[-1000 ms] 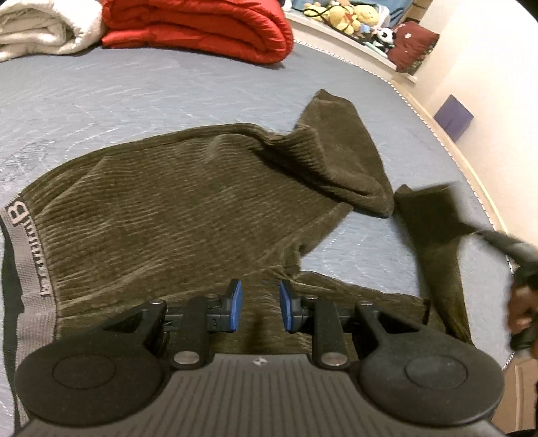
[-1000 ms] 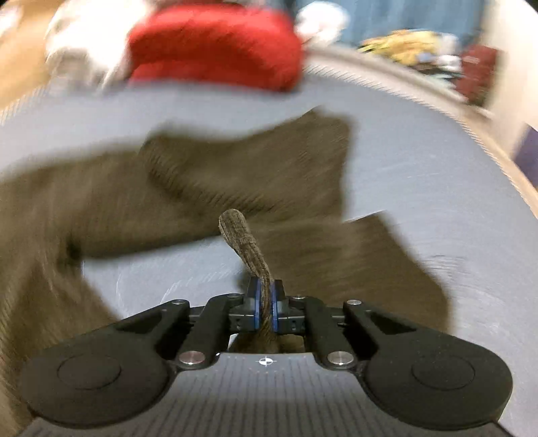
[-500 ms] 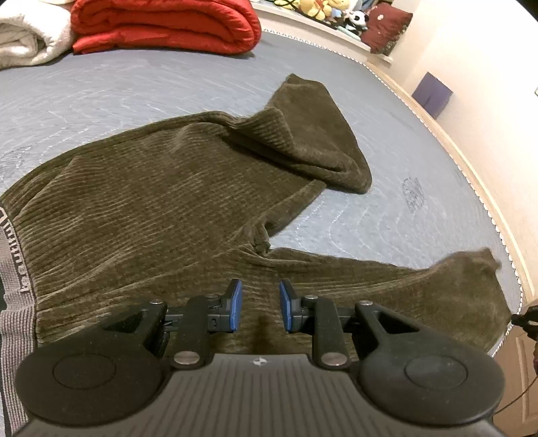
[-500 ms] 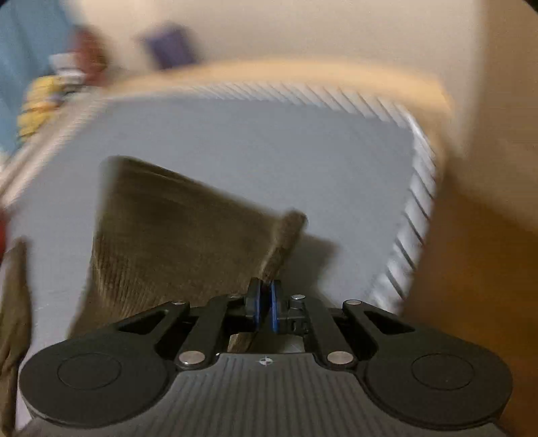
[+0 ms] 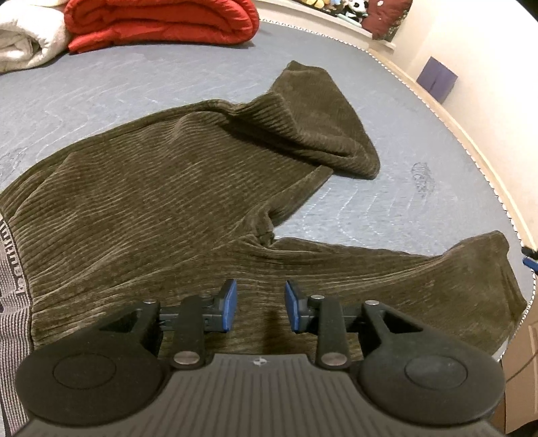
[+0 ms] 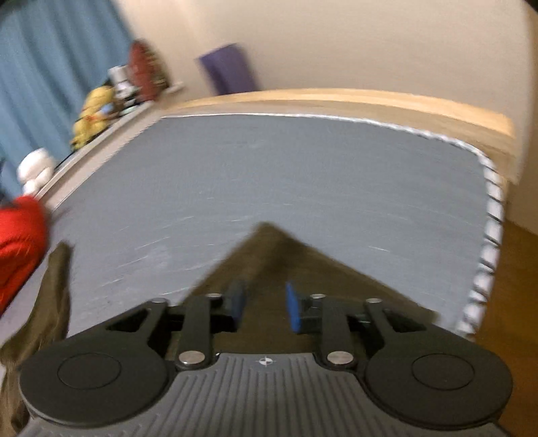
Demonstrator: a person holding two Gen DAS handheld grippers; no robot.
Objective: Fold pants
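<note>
Pants (image 5: pixel 161 201) of dark olive corduroy, spread flat on the grey bed (image 5: pixel 386 208), waistband (image 5: pixel 13 275) at the near left. Far leg bent back on itself toward the far right; near leg stretched right, cuff at the bed's right edge. Left hand-held gripper (image 5: pixel 259 310) over the near leg, jaws well apart, blue pads (image 5: pixel 229 304) gripping nothing. Right hand-held gripper (image 6: pixel 264 308) above a cuff corner of the pants (image 6: pixel 269 248), jaws likewise spread, holding nothing; blurred view. Red quilt (image 5: pixel 161 20) and white blanket (image 5: pixel 27 40) folded at the far left. Plush toys (image 6: pixel 94 111) on a far ledge, purple box (image 5: pixel 436 78) against the right wall.
</note>
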